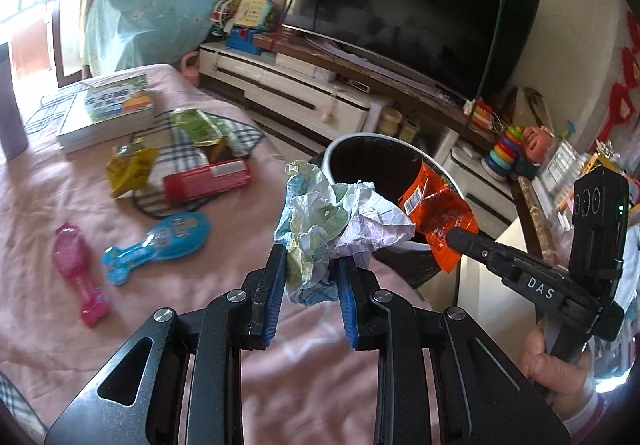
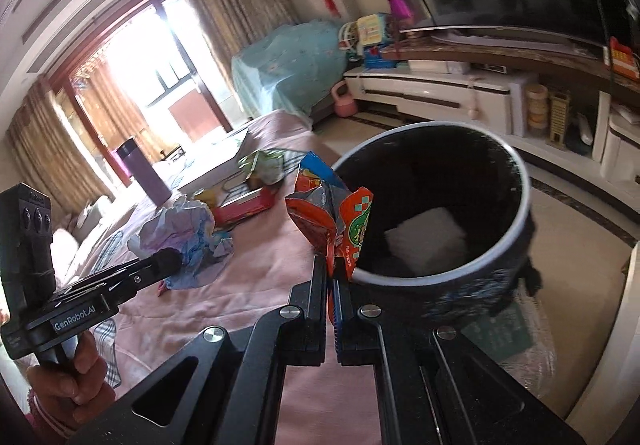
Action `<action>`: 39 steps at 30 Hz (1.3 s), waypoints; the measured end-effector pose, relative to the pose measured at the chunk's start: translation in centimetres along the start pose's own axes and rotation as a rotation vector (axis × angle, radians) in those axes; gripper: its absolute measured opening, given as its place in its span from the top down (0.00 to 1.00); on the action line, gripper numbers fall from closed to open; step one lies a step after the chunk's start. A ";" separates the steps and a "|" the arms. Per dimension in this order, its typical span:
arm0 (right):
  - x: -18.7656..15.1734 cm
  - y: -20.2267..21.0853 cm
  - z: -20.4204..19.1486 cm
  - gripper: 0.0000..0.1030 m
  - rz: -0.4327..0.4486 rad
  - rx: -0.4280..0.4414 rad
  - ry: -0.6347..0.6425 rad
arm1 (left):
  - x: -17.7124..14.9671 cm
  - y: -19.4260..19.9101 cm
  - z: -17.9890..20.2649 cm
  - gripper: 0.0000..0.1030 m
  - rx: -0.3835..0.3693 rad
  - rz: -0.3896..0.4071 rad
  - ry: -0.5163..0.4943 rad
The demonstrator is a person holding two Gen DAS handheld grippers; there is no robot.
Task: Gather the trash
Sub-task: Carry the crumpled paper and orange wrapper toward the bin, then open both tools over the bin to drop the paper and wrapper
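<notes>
Right now my left gripper (image 1: 308,277) pinches a crumpled paper ball (image 1: 336,225) beside the black bin's rim (image 2: 524,181), and my right gripper (image 2: 331,277) clamps an orange snack wrapper (image 2: 332,213) at that rim. Behind, on the pink bedspread (image 1: 48,229), lie a yellow packet (image 1: 130,165), a red box (image 1: 206,181) and two toy brushes (image 1: 156,241).

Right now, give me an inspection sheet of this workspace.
Surface: pink cloth, wrinkled.
Job's things: crumpled paper and orange wrapper gripped; bin open, white piece inside; yellow packet, green packet, red box on the cloth.
Clutter: books, pink toy, blue toy, purple flask.
Grippers: left gripper shut on paper; right gripper shut on wrapper beside the bin.
Cables: nothing seen.
Surroundings: TV, cabinet, window.
</notes>
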State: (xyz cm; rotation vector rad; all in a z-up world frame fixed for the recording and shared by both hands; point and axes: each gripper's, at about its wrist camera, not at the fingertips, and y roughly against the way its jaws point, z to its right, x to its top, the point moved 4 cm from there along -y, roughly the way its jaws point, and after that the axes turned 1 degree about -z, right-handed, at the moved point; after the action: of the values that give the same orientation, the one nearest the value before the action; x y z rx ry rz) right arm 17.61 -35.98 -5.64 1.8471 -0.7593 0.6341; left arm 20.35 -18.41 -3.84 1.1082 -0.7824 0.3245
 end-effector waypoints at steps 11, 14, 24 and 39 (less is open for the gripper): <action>1.3 1.1 3.2 0.98 0.028 -0.034 -0.029 | 1.9 -2.3 3.0 0.77 -0.022 -0.020 -0.037; 1.7 1.0 4.0 0.98 0.030 -0.041 -0.036 | 2.4 -3.1 3.6 0.77 -0.033 -0.030 -0.041; 3.1 0.3 5.6 0.98 0.012 -0.056 -0.036 | 4.1 -6.0 5.5 0.77 -0.062 -0.059 -0.063; 5.1 -0.8 7.1 0.92 -0.018 -0.091 -0.011 | 4.9 -9.3 6.4 0.66 -0.059 -0.111 -0.082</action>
State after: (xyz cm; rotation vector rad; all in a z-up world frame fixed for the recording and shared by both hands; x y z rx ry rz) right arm 22.24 -43.41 -5.04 1.7732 -0.7659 0.5690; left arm 26.75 -28.85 -5.19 1.1106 -0.7946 0.1622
